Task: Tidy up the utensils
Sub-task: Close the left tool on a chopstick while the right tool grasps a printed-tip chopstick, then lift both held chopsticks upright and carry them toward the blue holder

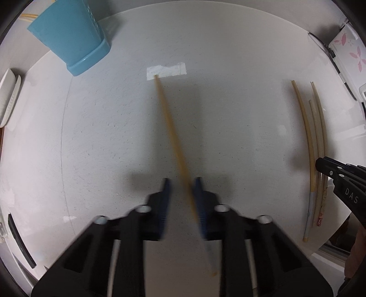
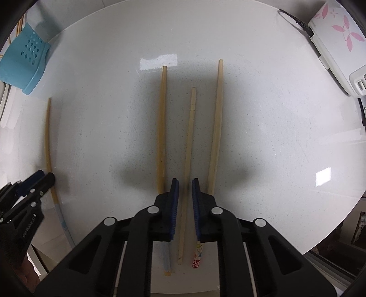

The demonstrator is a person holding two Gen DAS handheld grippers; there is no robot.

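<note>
Several wooden chopsticks lie on a round white table (image 1: 228, 45). In the left wrist view my left gripper (image 1: 181, 182) points down over a lone chopstick (image 1: 169, 123) that runs from a tape patch (image 1: 165, 70) to between the blurred blue pads, against the right one. In the right wrist view the left gripper (image 2: 44, 177) looks shut on that chopstick (image 2: 48, 137). My right gripper (image 2: 185, 181) is shut on the thin middle chopstick (image 2: 191, 128). A blue-ended chopstick (image 2: 162, 123) and a red-patterned one (image 2: 217, 123) flank it. A blue perforated holder (image 1: 71, 38) stands at the far left.
A white appliance with pink flowers (image 2: 336, 38) and its black cable (image 2: 295, 18) sit at the table's far right edge. A white dish-like object (image 1: 9, 98) lies off the left edge. The table's near rim (image 2: 297, 249) curves close behind the grippers.
</note>
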